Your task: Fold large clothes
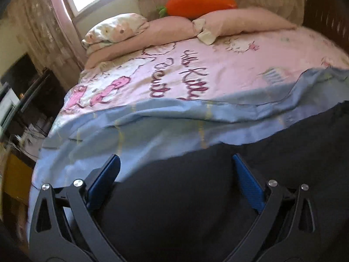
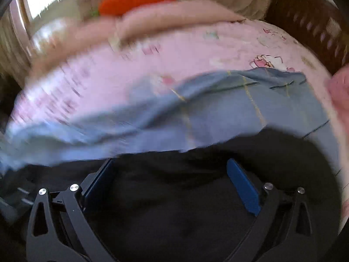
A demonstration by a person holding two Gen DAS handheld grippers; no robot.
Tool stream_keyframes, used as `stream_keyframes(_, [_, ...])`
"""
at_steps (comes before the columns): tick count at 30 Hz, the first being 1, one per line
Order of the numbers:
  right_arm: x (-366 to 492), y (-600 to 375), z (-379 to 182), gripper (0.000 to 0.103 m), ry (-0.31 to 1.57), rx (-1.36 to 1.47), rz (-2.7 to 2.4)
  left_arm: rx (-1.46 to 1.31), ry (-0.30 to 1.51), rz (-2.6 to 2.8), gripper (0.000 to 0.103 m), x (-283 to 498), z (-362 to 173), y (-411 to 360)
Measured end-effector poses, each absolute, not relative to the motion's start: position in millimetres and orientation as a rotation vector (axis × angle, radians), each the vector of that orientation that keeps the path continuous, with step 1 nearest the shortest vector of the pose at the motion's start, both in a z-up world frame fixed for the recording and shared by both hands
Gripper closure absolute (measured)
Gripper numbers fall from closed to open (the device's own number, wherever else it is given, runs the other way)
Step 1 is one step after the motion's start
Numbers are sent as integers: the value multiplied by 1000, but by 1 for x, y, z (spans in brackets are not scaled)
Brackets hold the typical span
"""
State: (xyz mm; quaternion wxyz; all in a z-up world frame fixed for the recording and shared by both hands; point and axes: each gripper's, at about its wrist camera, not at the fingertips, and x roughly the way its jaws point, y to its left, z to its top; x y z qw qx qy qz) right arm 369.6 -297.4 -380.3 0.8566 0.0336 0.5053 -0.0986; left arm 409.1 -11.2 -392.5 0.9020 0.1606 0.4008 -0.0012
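A large dark navy garment (image 1: 196,192) lies on the near part of the bed, over a light blue cloth (image 1: 152,122). My left gripper (image 1: 175,159) is open, its blue pads (image 1: 109,174) spread just above the dark garment near its far edge. In the right wrist view, which is motion-blurred, my right gripper (image 2: 170,163) is open too, over the same dark garment (image 2: 174,207), with the light blue cloth (image 2: 218,113) beyond it. Neither gripper holds anything.
The bed has a pink Hello Kitty sheet (image 1: 218,69), pink pillows (image 1: 240,21) and an orange carrot plush (image 1: 200,5) at the head. A window and curtains (image 1: 54,21) are at the left. Dark furniture (image 1: 26,91) stands beside the bed's left edge. A dark wooden frame (image 2: 305,21) is at the right.
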Motion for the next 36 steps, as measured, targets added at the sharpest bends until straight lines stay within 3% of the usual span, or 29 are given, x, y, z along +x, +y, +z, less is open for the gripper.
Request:
stream_keyframes(4, [353,-324,-391,2,1037,-26,-222,331,806,33,2,409,-391,26])
stream_keyframes(7, [340,-350,-395,1,1002,67,-281,282,769,214,2,408,-392,67])
stream_keyframes(11, [315,-375,-401,1,919,198,-434,38,912,389,2,414,-416,138])
stream_keyframes(13, [322,-362,-408,1,942,120,-441,-32,925,395,2,411,-421,150])
stream_keyframes(19, [343,-341,-427,1,1013,-9,-435,41,909,413,2,410,-417,132])
stream_keyframes(24, [335,-335,-410,1,984,-26,-442,55,584,365,2,347,-329,92])
stream_keyframes(28, [329,-314,-403,1,949,-66,-366,10,484,98,2,314,-287,28])
stream_keyframes(33, [349,-279,-397,1,934,-147,-218,154,643,-73,2,344,-345,-52])
stream_keyframes(36, [367,-255,-392,1,930,-189,-150,66,740,3,2,354,-387,-19])
